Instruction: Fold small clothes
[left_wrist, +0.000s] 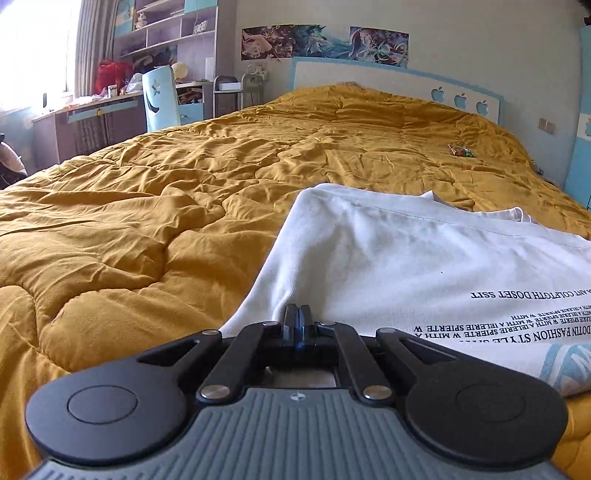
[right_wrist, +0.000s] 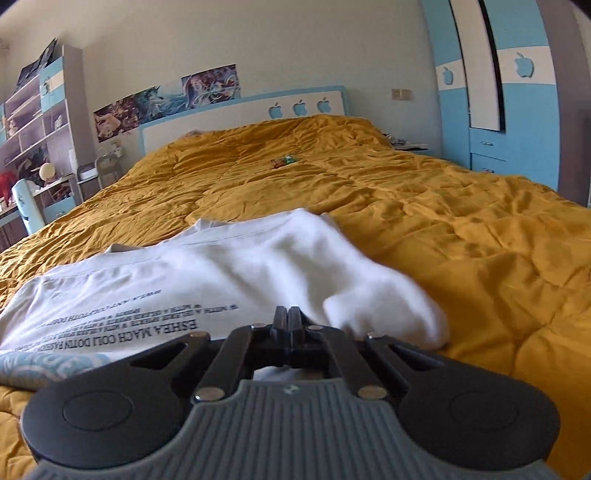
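Mustard quilt (left_wrist: 147, 229) covers the bed ahead of me, ending at a white headboard (right_wrist: 240, 118) with blue apple cutouts. Both my claws are pressed together at the near hem of the white T-shirt (left_wrist: 406, 251), the left gripper (left_wrist: 297, 314) pinching a fold of it, the right gripper (right_wrist: 287, 315) shut at its edge. Between them runs upside-down print, "FASHION STYLE" on my left claw's right, "MACH" on my right claw's left.
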